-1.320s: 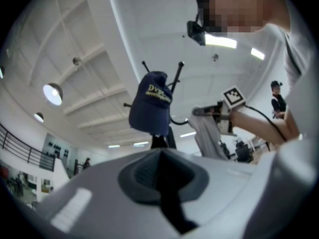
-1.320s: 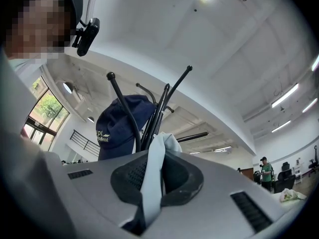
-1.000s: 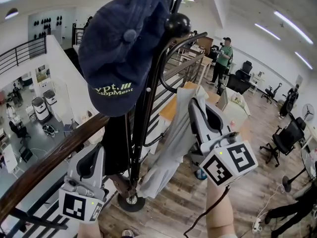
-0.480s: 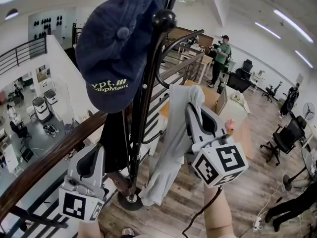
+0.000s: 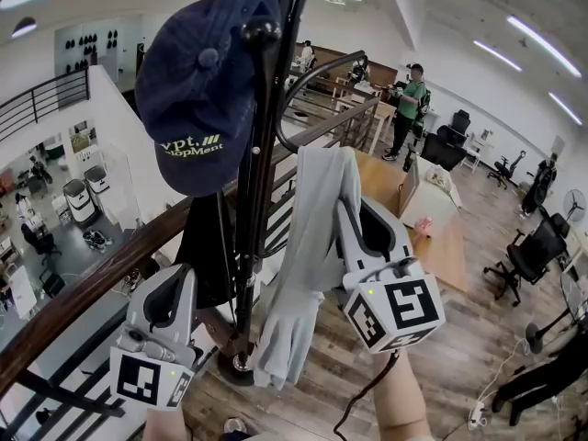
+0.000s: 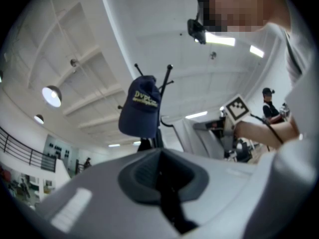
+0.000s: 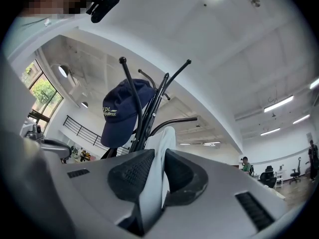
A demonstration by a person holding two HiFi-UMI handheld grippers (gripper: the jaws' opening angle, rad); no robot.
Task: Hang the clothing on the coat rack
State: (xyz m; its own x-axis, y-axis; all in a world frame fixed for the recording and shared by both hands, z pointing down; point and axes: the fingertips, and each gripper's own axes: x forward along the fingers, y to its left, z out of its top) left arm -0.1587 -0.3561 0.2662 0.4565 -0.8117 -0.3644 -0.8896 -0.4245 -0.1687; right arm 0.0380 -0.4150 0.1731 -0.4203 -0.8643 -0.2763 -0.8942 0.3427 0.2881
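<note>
A black coat rack (image 5: 255, 163) stands in front of me, with a navy cap (image 5: 197, 76) on one of its upper hooks. My right gripper (image 5: 354, 217) is shut on a light grey garment (image 5: 308, 246), which hangs down beside the pole, its top just under a curved hook arm (image 5: 317, 70). In the right gripper view the grey cloth (image 7: 155, 176) is pinched between the jaws, with the cap (image 7: 122, 114) and the hooks beyond. My left gripper (image 5: 173, 288) is low on the left by the pole, shut and holding nothing. From it I see the cap (image 6: 142, 106).
A dark garment (image 5: 207, 246) hangs on the rack behind the pole. A wooden handrail (image 5: 87, 288) runs diagonally behind the rack, with a lower floor beyond it. A person in green (image 5: 411, 108), desks and office chairs (image 5: 528, 255) are at the right.
My right gripper has risen and moved left with the grey garment, bringing its top up close to the curved hook arm. The left gripper has stayed put.
</note>
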